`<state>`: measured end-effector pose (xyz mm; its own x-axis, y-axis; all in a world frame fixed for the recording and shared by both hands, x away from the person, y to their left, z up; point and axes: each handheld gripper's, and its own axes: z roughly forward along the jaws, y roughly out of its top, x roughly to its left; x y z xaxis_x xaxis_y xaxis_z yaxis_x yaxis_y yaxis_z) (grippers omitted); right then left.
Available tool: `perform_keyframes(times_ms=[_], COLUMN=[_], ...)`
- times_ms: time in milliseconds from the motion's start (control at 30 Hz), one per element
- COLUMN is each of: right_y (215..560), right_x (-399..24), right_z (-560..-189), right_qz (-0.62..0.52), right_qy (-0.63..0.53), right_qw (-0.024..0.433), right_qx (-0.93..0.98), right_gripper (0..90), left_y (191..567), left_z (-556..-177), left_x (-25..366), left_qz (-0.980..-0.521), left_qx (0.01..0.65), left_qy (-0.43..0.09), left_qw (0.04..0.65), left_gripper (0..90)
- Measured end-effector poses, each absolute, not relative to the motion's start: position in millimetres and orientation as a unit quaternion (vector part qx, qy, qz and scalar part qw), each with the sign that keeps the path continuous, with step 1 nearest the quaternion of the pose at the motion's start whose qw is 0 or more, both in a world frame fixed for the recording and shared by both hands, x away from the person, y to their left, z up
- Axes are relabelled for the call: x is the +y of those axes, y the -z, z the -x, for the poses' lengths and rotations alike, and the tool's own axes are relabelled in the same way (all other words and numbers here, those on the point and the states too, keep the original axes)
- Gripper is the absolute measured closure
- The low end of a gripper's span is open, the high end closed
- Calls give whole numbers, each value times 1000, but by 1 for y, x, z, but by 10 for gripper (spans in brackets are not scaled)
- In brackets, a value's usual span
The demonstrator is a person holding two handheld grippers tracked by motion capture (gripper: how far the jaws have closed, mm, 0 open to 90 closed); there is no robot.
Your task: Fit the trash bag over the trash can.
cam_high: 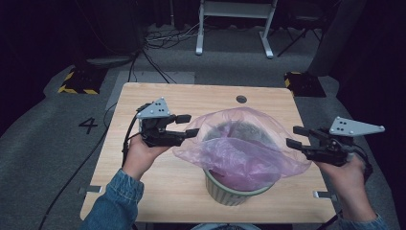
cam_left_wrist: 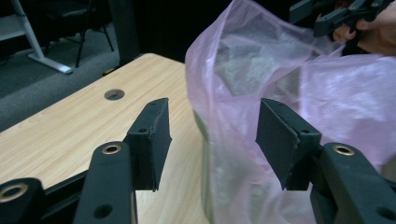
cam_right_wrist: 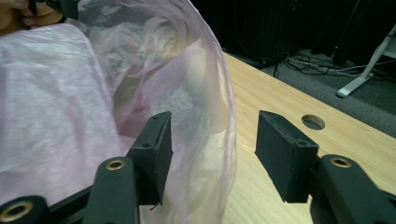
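both the left gripper (cam_high: 187,125) and right gripper (cam_high: 292,135) gape beside the pink bag (cam_high: 239,143), gripping nothing.

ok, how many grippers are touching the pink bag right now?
0. Left gripper stands open at the pink bag's left edge, right gripper open at its right edge; the bag sits loose in the bin.

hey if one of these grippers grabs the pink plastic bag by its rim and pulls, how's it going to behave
The pink plastic bag looks thin and see-through, with wrinkles and a sagging rim, so it will probably be floppy and fold rather than keep its shape. It seems very light; a pull may lift or drag it off the ribbed bin. The glossy film could slip between the open jaws unless pinched firmly.
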<state>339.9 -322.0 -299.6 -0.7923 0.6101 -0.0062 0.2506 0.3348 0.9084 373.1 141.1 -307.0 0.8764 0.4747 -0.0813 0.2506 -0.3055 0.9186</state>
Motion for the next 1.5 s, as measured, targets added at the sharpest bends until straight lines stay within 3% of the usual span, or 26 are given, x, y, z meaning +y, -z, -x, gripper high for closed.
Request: perform_keyframes(times_ms=[100,233,367,1000,1400,1500], right_y=[304,309,314,366,381,392], right_x=[-319,-314,-312,-313,-314,-319], right_z=[-352,-362,-373,-394,-402,-400], right_qz=[-270,-270,-283,-333,-367,-371], right_qy=[-512,-507,-497,-443,-401,-398], right_qw=[166,148,142,109,143,125], right_qx=[798,805,808,826,827,829], right_gripper=[511,726,858,900,900,900], left_y=[311,316,322,373,380,390], left_z=[-379,-383,-390,-409,-411,-411], left_x=[138,134,131,124,113,117], left_qz=[-805,-810,-815,-847,-855,-856], left_qx=[228,231,244,277,285,291], left_qy=[-102,-100,-100,-57,-63,-50], left_qw=[538,530,516,449,429,425], left_gripper=[525,742,856,887,886,886])
